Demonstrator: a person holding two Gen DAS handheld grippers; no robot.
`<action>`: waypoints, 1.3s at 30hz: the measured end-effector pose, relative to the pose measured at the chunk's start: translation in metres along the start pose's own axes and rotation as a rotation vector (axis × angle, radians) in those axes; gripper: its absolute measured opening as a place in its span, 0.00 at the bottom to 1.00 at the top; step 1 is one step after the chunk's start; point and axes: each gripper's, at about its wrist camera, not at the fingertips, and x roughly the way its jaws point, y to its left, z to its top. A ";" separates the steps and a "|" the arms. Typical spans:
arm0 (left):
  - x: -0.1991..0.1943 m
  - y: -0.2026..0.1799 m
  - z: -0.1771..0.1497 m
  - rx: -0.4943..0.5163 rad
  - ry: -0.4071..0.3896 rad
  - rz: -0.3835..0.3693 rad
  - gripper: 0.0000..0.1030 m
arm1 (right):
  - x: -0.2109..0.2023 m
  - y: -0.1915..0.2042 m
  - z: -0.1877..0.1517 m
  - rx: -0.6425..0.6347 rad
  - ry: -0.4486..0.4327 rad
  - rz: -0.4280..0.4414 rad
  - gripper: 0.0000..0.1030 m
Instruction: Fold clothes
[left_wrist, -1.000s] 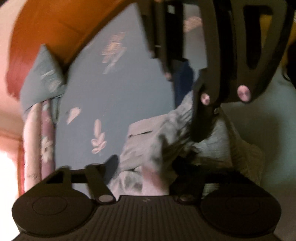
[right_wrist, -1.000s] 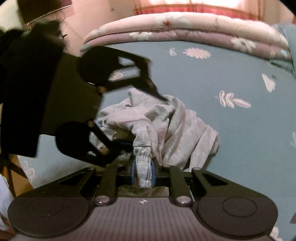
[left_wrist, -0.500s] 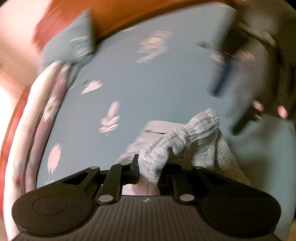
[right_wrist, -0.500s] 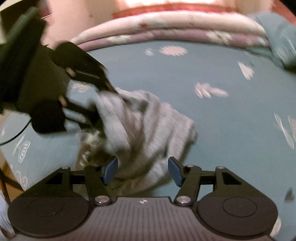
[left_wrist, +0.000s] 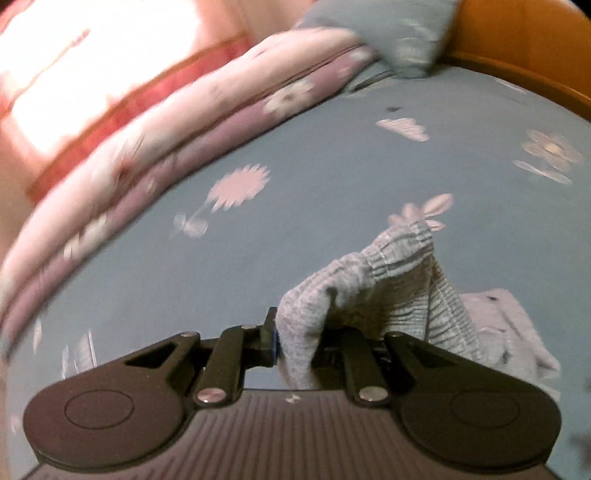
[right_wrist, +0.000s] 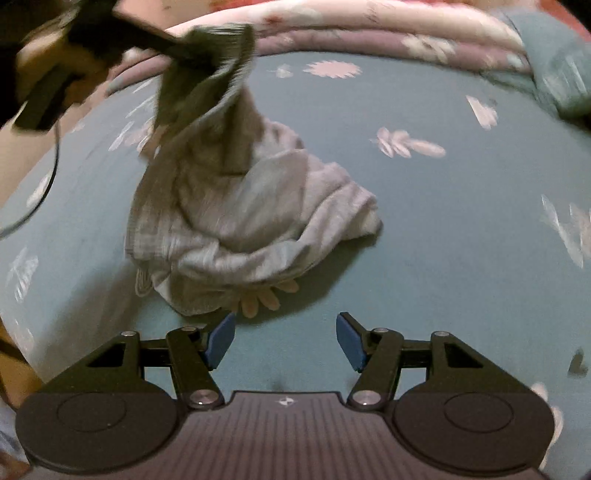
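- Left gripper (left_wrist: 295, 343), own wrist view: jaws clamped on the ribbed elastic edge of the grey garment (left_wrist: 388, 288); cloth filled the gap and draped over the right finger.
- Same gripper seen from the right wrist view at upper left (right_wrist: 184, 50): blurred, holding that edge raised above the bed, fabric hanging from it down to the heap.
- Left jaws had been closing within the last second; reading level over the last half second, with cloth between them.
- Garment (right_wrist: 236, 206): rest of it lay crumpled on the blue flowered bedsheet (right_wrist: 424, 258), left of centre in the right wrist view.
- Right gripper (right_wrist: 284, 338): fingers apart, blue pads (right_wrist: 221, 339) bare, nothing between them; it hung just short of the heap's near edge, not touching. Its jaws had opened within the last second.
- Folded pink quilt (left_wrist: 177, 122) lay along the bed's far edge; blue pillow (left_wrist: 399, 44) at its right end, against the orange headboard (left_wrist: 524, 48).
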 end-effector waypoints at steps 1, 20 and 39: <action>0.006 0.004 -0.001 -0.012 0.010 -0.001 0.11 | 0.003 0.006 0.000 -0.052 -0.013 -0.006 0.64; 0.027 0.036 -0.041 -0.088 0.029 -0.086 0.13 | 0.070 0.131 -0.013 -0.999 -0.181 -0.293 0.23; 0.006 0.056 -0.080 -0.176 0.036 -0.070 0.12 | 0.061 0.070 0.057 -0.531 -0.076 -0.078 0.27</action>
